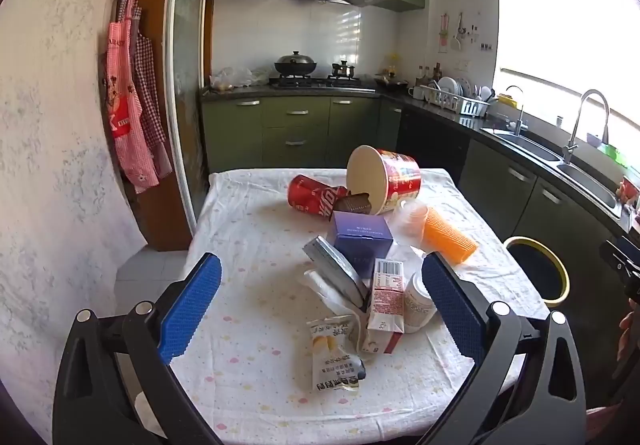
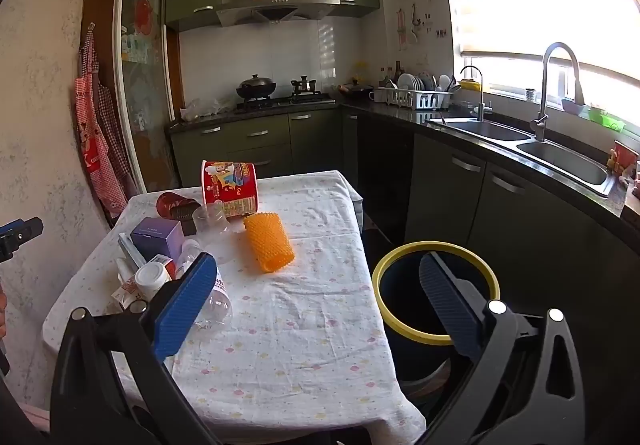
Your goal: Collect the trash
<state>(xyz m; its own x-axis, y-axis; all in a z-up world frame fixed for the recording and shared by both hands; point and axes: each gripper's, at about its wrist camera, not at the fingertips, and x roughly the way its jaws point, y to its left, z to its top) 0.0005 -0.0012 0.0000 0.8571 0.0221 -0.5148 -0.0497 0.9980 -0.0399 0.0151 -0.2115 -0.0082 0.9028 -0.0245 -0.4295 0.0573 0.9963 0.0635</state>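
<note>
Trash lies scattered on the cloth-covered table (image 1: 248,245): a red can (image 1: 314,197), a tipped red noodle cup (image 1: 384,181), a purple box (image 1: 360,239), an orange ribbed cup (image 1: 448,239), a white bottle (image 1: 418,303), a red-and-white carton (image 1: 386,301) and a snack packet (image 1: 336,353). My left gripper (image 1: 320,277) hovers open above the near pile, nothing between its blue pads. My right gripper (image 2: 320,277) is open over the table's right edge, beside a dark bin with a yellow rim (image 2: 400,257). The orange cup (image 2: 268,243) and a clear bottle (image 2: 218,301) lie nearby.
A green kitchen counter with a stove (image 1: 316,81), dish rack (image 1: 456,99) and double sink (image 2: 528,145) runs behind and along the right. Aprons (image 1: 132,117) hang on the left wall. The bin (image 1: 536,269) stands on the floor right of the table.
</note>
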